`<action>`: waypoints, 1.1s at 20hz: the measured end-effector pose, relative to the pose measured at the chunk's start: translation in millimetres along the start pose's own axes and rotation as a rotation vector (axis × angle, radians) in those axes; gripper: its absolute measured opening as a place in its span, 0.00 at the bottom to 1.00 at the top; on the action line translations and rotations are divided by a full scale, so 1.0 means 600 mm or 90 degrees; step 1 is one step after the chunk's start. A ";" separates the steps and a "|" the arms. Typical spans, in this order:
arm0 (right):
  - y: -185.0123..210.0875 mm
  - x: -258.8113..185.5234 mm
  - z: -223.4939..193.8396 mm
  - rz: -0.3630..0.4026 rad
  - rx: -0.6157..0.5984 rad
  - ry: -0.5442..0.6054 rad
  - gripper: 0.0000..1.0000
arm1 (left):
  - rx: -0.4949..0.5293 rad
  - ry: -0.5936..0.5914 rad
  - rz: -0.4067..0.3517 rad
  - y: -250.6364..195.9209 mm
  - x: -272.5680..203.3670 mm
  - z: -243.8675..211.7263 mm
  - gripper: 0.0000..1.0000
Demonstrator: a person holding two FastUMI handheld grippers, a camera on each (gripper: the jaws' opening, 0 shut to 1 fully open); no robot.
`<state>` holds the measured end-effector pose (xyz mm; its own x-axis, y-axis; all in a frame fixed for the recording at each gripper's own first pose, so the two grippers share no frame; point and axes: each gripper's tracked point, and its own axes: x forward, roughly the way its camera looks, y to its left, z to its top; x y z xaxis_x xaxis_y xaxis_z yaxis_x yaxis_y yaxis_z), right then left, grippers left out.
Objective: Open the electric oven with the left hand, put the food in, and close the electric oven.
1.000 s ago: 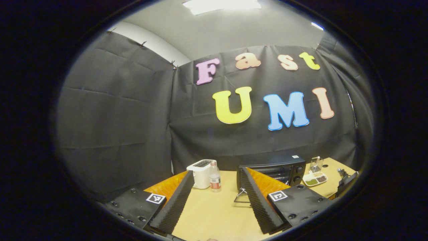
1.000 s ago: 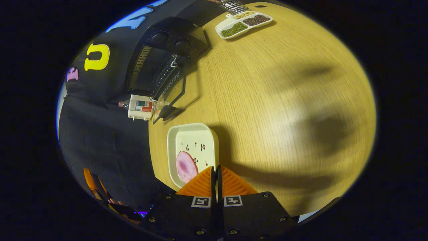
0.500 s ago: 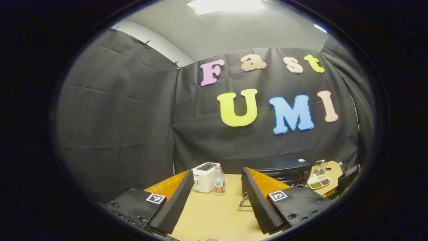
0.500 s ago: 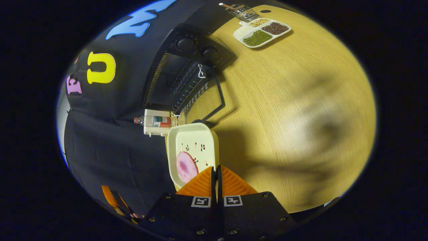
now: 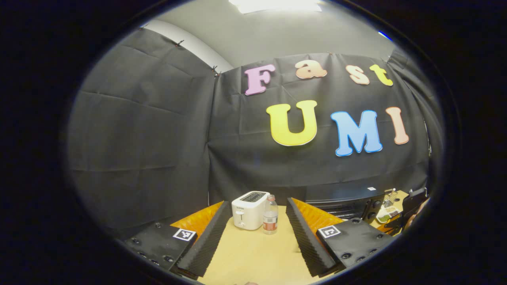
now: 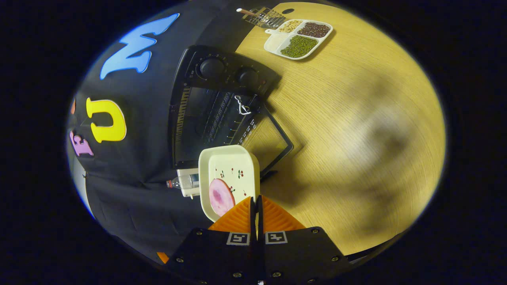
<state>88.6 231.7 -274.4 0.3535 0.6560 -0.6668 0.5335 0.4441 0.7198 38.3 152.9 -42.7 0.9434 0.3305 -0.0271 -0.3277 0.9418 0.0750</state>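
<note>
In the right gripper view the black electric oven [image 6: 214,114] stands with its glass door [image 6: 271,144] folded down flat onto the table and its wire rack showing inside. My right gripper [image 6: 256,209] is shut on the rim of a cream dish [image 6: 231,168] that carries a pink slice of ham [image 6: 220,196]. The dish hangs in the air just before the open door. In the left gripper view my left gripper [image 5: 257,237] is open with nothing between its fingers, and the oven [image 5: 342,198] sits to the right behind its right finger.
A white toaster [image 5: 248,204] and a small water bottle [image 5: 270,215] stand left of the oven. A divided tray of beans [image 6: 299,35] and a wire basket [image 6: 263,16] lie beyond the oven on the wooden table [image 6: 356,138]. The other gripper [image 5: 410,204] shows at the far right.
My right gripper has carried the dish closer to the open oven, whose door now lies just past the dish. The left gripper has swung left, so the oven slid rightward in its view.
</note>
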 end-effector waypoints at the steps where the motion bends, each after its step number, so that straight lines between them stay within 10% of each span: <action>1: 0.006 0.010 0.002 0.000 0.016 -0.009 0.00 | -0.001 0.002 -0.001 0.008 0.013 -0.002 1.00; 22: 0.117 0.157 0.149 0.054 0.264 -0.234 0.00 | -0.010 0.049 0.020 0.163 0.145 -0.085 1.00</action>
<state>228.0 270.4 -304.0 0.6130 0.3906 -0.6868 0.7230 0.0730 0.6869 85.6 276.8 -88.6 0.9265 0.3624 -0.1014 -0.3578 0.9318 0.0606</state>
